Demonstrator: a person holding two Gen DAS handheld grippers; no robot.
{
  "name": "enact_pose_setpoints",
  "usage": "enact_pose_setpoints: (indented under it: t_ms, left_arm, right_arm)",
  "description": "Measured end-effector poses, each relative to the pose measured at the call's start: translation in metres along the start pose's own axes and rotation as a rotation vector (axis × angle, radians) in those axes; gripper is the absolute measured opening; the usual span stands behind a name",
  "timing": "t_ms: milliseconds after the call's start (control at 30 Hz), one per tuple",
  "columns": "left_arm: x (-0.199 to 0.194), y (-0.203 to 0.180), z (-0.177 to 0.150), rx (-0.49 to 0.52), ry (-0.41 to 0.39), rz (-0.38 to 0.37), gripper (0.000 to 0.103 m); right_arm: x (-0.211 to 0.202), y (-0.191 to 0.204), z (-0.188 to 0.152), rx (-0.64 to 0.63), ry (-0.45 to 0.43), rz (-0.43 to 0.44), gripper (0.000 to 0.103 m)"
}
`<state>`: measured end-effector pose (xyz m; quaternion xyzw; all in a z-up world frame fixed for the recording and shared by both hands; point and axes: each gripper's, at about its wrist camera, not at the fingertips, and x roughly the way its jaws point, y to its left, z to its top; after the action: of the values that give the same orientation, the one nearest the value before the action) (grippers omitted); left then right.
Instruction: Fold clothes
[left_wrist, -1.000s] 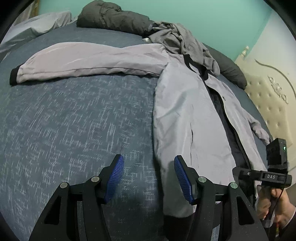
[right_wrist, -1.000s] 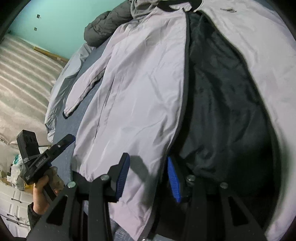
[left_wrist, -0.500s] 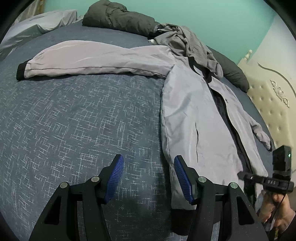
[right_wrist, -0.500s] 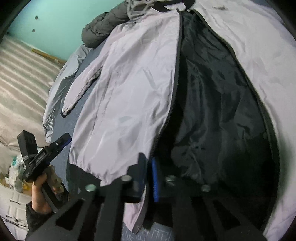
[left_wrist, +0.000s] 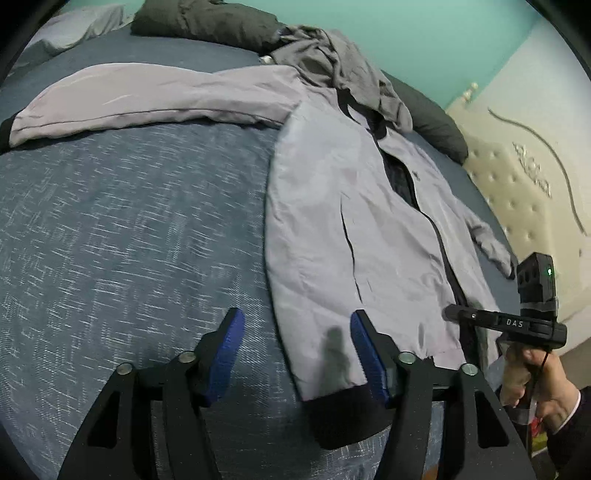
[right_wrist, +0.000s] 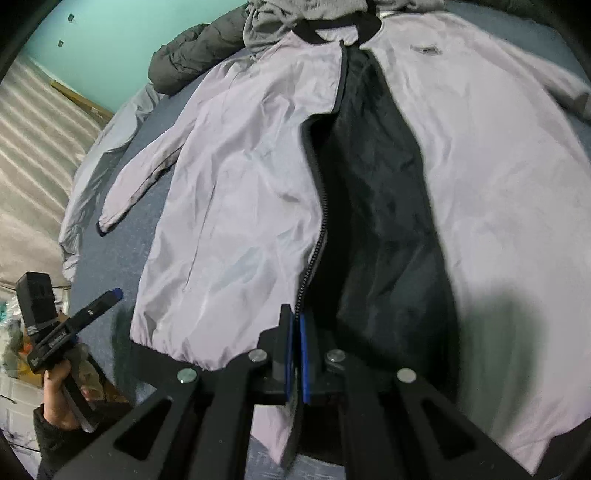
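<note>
1. The right gripper (right_wrist: 296, 345) has its fingers clenched on the zipper edge of the jacket (right_wrist: 236, 206).
2. The left gripper (left_wrist: 295, 354) is opening, empty, at the hem.
3. The jacket lies open along the bed's (left_wrist: 129, 221) near edge; the panels should close evenly.

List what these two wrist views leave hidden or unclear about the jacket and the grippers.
- Right wrist view: whether the right gripper pinches the jacket zipper edge; its own fingers cover it.
- Left wrist view: the jacket's hem corner, behind the left gripper, whose jaws are opening.
- Right wrist view: the jacket's right sleeve, cut off by the edge.
</note>
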<state>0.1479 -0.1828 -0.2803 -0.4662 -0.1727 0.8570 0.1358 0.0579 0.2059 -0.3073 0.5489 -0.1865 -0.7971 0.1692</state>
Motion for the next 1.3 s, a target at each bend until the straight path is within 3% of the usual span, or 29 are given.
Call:
enact_pose_setpoints:
  t_ms: [167,200,267,367,433,533,667,833,1033,1100,1300]
  left_arm:
    - [0.009,-0.006,-0.004,0.008,0.040,-0.035,0.064]
    - [0.011,-0.007,-0.005,0.006,0.047,-0.045,0.057]
    - [0.017,-0.008,-0.007,0.011,0.072,-0.057,0.017]
    - [0.020,-0.011,-0.011,0.042,0.092,-0.043,0.004]
    - [0.014,-0.009,-0.011,0.033,0.086,-0.052,0.003]
    - [0.000,-0.001,-0.009,-0.006,0.065,-0.078,0.003]
    - [0.002,0.000,-0.016,-0.012,0.084,-0.073,0.004]
    - [-0.002,0.004,-0.014,-0.033,0.048,-0.054,0.018]
    - [-0.012,0.009,-0.014,-0.034,-0.003,-0.043,0.023]
    - [-0.011,0.012,-0.014,-0.038,-0.002,-0.041,0.024]
    - [-0.012,0.008,-0.011,-0.014,-0.003,-0.052,0.027]
  right_arm:
    - [0.012,0.006,-0.009,0.018,0.017,0.041,0.003]
    - [0.014,0.006,-0.010,0.018,0.018,0.046,0.003]
    - [0.015,0.005,-0.009,0.021,0.018,0.051,0.006]
    - [0.010,0.001,-0.006,0.023,0.012,0.029,0.007]
    - [-0.003,-0.003,-0.005,0.018,-0.003,0.015,0.008]
    - [-0.037,-0.016,-0.002,-0.008,-0.061,-0.016,0.018]
    - [-0.091,-0.043,0.003,-0.026,-0.169,-0.120,0.040]
    - [-0.081,-0.060,-0.001,-0.026,-0.079,-0.195,0.040]
    - [-0.033,-0.053,-0.013,-0.084,0.022,-0.264,0.040]
    - [-0.025,-0.054,-0.014,-0.100,0.030,-0.291,0.016]
    - [-0.029,-0.044,-0.008,-0.081,0.010,-0.247,0.007]
